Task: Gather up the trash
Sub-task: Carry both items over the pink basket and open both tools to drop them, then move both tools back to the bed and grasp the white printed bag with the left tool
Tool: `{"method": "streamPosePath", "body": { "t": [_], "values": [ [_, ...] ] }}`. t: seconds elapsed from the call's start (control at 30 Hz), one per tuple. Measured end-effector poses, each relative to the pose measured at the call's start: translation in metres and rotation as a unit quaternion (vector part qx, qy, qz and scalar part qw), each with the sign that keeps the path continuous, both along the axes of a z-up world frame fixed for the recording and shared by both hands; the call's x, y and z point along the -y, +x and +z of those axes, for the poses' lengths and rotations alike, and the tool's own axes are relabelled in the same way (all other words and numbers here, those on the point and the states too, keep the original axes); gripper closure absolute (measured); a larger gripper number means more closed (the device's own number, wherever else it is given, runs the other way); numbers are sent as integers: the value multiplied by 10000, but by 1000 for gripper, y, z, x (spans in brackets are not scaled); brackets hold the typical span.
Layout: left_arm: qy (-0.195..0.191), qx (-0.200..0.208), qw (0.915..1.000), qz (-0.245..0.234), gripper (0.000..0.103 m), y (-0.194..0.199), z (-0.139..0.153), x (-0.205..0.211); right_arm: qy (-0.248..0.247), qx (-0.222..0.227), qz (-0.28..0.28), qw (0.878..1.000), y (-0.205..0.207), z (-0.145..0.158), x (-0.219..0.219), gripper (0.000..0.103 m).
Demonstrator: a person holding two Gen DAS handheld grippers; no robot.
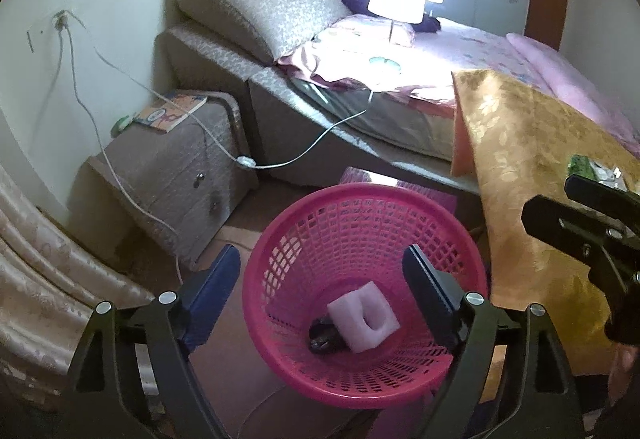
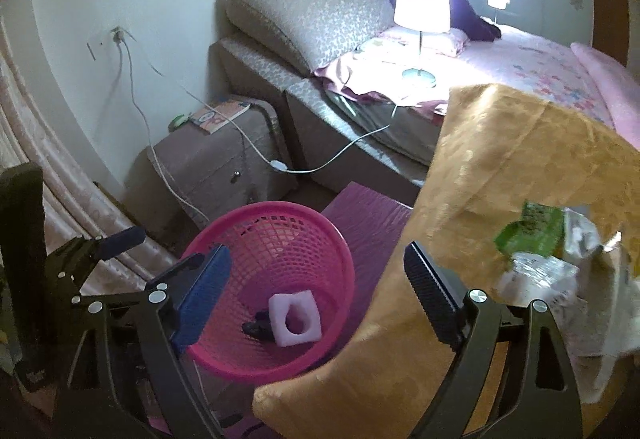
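At lower centre of both views, the left gripper and right gripper hang with jaws spread and empty over the pink basket, which holds a white foam block, while wrappers lie at right on the gold cloth.

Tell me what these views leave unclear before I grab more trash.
- Dark item in the basket: partly under the foam block, too dim to identify in either view.
- Trash pile on the gold cloth: blurred in the right view, cut by the edge in the left.
- Floor under the cloth: hidden.
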State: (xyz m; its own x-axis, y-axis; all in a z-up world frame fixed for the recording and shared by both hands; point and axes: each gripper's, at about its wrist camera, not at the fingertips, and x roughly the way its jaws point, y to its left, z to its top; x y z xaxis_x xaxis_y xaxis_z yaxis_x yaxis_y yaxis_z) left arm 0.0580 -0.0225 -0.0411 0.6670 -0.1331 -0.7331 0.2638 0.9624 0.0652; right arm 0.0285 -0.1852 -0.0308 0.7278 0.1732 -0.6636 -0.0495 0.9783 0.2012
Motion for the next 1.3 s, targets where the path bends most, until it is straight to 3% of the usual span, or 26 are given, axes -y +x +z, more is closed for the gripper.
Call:
{"method": "streamPosePath", "body": {
  "t": [0.33, 0.57, 0.87, 1.3],
  "values": [
    [-65, 203, 9991, -355, 19, -13, 4, 18, -180, 419, -354, 9983, -52, 14, 26, 13],
    [-46, 320, 9974, -647, 16, -24, 7, 34, -507, 629, -1036, 9913, -101, 14, 67, 10],
    [-89, 178, 9934, -1131, 16, -34, 8, 65, -831, 671, -1862, 9767, -152, 8, 116, 10],
    [-353, 30, 9746, -2210, 16, -47, 23, 163, -695, 609, -2620, 9606, -191, -2, 165, 10]
  ]
}}
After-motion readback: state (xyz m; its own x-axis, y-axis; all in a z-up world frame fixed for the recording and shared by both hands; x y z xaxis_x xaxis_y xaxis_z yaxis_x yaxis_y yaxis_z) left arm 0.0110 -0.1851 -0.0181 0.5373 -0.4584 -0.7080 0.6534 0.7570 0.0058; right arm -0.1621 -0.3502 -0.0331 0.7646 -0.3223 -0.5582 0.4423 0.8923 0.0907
